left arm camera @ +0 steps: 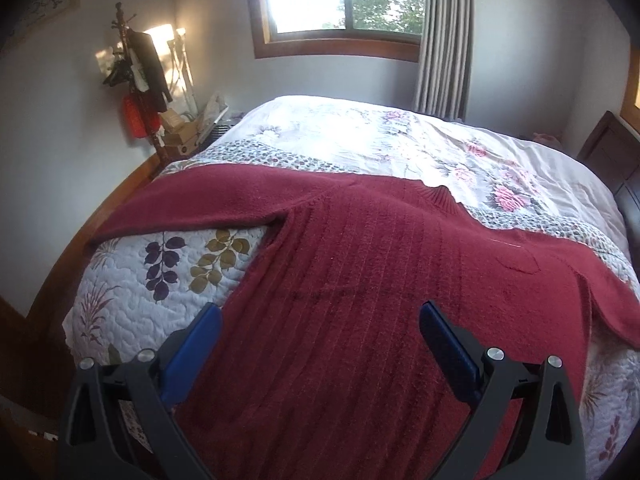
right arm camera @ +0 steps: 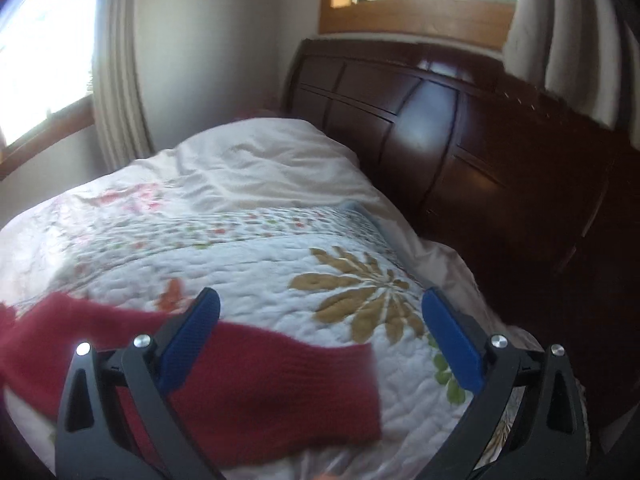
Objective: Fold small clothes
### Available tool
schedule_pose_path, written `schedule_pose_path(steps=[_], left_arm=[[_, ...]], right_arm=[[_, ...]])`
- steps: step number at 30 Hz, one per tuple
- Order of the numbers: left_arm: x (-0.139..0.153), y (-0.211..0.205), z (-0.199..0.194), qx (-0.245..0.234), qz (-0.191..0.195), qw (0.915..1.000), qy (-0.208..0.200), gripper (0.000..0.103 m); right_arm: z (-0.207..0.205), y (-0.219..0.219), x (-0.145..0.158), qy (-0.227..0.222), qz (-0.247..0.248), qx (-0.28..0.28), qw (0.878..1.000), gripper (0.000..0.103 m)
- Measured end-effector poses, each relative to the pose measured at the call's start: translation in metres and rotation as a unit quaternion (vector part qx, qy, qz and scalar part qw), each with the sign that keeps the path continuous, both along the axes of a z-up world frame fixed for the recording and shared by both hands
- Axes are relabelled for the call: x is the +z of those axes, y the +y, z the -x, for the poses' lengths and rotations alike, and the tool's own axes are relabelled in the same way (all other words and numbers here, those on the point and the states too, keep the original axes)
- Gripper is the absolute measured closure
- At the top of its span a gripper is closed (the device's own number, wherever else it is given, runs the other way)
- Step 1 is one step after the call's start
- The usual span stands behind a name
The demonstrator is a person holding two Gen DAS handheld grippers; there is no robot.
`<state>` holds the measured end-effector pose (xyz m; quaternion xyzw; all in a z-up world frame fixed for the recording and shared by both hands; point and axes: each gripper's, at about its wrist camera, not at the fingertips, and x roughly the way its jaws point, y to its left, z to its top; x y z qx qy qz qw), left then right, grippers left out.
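A dark red knit sweater lies spread flat on the bed, collar toward the far side, one sleeve stretched out to the left and the other toward the right edge. My left gripper hovers open over the sweater's lower body, nothing between its blue pads. In the right wrist view the right sleeve lies across the quilt, its cuff end pointing right. My right gripper is open above that sleeve, with the left pad over the red knit and the right pad over bare quilt.
A white floral quilt covers the bed. A dark wooden headboard stands at the right. A coat rack and boxes stand by the far left wall. Windows with curtains are behind the bed.
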<state>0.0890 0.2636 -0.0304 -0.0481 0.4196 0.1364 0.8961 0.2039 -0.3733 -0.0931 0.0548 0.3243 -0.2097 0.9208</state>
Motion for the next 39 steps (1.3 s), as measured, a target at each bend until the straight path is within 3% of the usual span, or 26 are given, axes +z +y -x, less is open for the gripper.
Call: schedule_pose_path(steps=[2, 4, 6, 11, 18, 23, 27, 39], left_arm=[[0.011, 0.002, 0.003, -0.018, -0.002, 0.9997, 0.019, 0.004], [0.022, 0.005, 0.011, -0.031, -0.006, 0.9991, 0.029, 0.004], [0.031, 0.008, 0.021, -0.051, -0.001, 0.9981, 0.035, 0.004], [0.042, 0.03, 0.045, -0.081, 0.019, 0.9956, 0.043, 0.004], [0.041, 0.058, 0.066, -0.127, 0.013, 0.991, 0.041, 0.004], [0.039, 0.072, 0.071, -0.148, -0.003, 0.9882, 0.039, 0.004], [0.035, 0.079, 0.074, -0.161, 0.012, 0.9854, 0.053, 0.004], [0.036, 0.072, 0.085, -0.148, 0.0, 0.9874, 0.054, 0.004]], right_arm=[[0.02, 0.042, 0.023, 0.025, -0.046, 0.048, 0.997, 0.003], [0.045, 0.092, 0.037, 0.075, -0.12, 0.107, 0.984, 0.003], [0.069, 0.141, 0.046, 0.113, -0.151, 0.145, 0.971, 0.003], [0.127, 0.248, 0.069, 0.15, -0.093, 0.128, 0.976, 0.003], [0.169, 0.356, 0.092, 0.167, -0.096, 0.16, 0.968, 0.003], [0.179, 0.402, 0.083, 0.198, -0.1, 0.165, 0.961, 0.003], [0.19, 0.421, 0.082, 0.208, -0.102, 0.158, 0.96, 0.003], [0.197, 0.425, 0.092, 0.205, -0.084, 0.172, 0.96, 0.003]])
